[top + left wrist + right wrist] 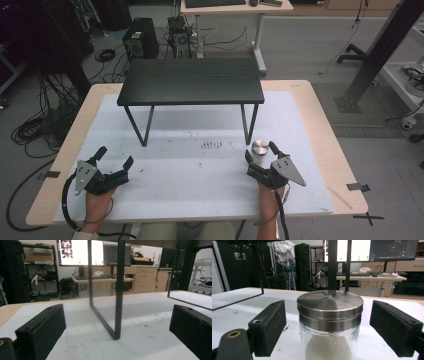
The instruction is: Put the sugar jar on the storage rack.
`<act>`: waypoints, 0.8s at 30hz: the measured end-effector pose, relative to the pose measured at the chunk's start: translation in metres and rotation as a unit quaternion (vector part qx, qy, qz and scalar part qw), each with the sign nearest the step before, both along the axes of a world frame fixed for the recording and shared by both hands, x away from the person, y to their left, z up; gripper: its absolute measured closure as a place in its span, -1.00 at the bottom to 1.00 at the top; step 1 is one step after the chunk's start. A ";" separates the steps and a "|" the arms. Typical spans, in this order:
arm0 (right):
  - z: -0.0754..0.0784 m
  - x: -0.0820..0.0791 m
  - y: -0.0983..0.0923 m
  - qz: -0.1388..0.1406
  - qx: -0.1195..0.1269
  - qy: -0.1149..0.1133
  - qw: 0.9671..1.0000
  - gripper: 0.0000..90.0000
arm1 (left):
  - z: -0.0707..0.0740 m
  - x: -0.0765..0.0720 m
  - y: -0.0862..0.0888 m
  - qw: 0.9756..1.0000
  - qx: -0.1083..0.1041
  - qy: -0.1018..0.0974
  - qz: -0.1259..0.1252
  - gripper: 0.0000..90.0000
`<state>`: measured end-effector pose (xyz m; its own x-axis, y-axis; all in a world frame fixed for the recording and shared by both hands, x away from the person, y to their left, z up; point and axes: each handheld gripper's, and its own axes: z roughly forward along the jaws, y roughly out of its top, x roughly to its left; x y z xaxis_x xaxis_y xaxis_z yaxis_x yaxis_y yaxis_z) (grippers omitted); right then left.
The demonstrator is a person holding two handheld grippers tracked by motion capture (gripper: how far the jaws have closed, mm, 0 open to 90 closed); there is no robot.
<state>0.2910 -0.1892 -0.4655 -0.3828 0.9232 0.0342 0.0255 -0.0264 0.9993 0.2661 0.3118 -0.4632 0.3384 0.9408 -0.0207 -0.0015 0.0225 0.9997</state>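
The jar (329, 325) is cut off by the bottom edge of the right gripper view, so its base is unseen, and in the high view only its lid (260, 146) shows. The small dark marks (211, 145) on the mat (200, 200) are too small to tell.

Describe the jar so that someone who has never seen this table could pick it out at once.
Find the small black table standing on the white mat. By its front right leg, between the right hand-held gripper's open jaws, stands a glass jar of white grains with a round metal lid.
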 end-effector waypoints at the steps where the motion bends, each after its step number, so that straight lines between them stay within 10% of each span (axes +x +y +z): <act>1: 0.000 0.000 0.000 0.001 0.001 0.000 1.000 -0.67 | 0.000 0.000 0.000 1.000 0.000 0.000 0.000 -0.98; 24: 0.001 -0.002 -0.002 0.008 -0.001 0.003 1.000 -0.07 | 0.000 0.000 0.000 1.000 0.000 -0.001 0.000 -0.98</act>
<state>0.2888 -0.1917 -0.4648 -0.3979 0.9167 0.0351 0.0321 -0.0244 0.9992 0.2662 0.3118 -0.4633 0.3384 0.9408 -0.0213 -0.0025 0.0235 0.9997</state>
